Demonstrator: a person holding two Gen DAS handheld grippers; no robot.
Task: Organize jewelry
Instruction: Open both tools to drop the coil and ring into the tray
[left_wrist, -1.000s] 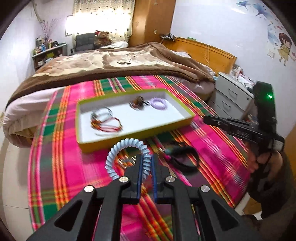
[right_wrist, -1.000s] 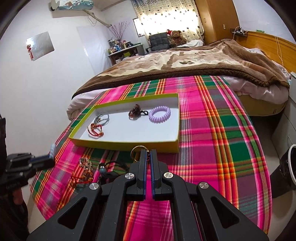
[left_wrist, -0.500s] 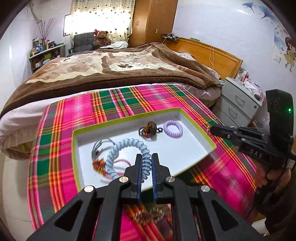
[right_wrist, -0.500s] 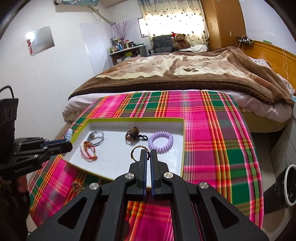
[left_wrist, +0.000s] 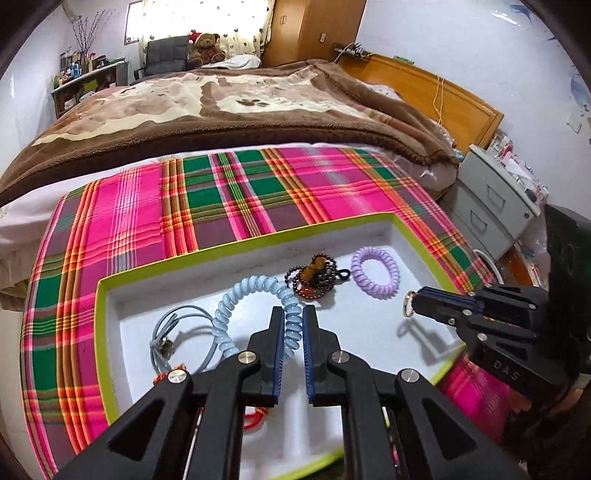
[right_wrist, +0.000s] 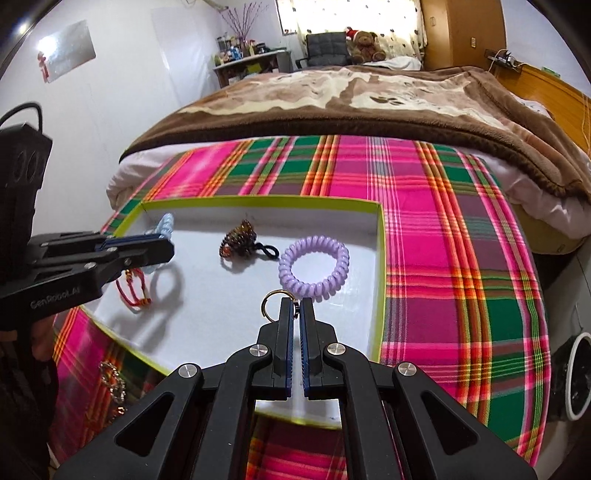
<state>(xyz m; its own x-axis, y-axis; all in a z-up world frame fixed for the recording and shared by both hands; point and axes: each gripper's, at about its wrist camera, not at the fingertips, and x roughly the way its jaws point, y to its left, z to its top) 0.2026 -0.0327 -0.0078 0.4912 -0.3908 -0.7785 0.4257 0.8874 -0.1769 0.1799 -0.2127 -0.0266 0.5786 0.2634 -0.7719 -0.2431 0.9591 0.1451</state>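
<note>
Over the tray: two pieces gripped, release pending.

My left gripper is clenched on the blue coil, whose loop hangs above the white floor of the tray, near the grey cord and the red cord. My right gripper is clenched on the gold ring, held above the tray floor just in front of the purple coil; the bead bracelet lies between the two carried pieces. I judge this to be the placing step. The next move calls for lowering each piece onto bare floor, clear of what already lies there, then parting the jaws. One chain is left on the plaid cloth outside the tray.
</note>
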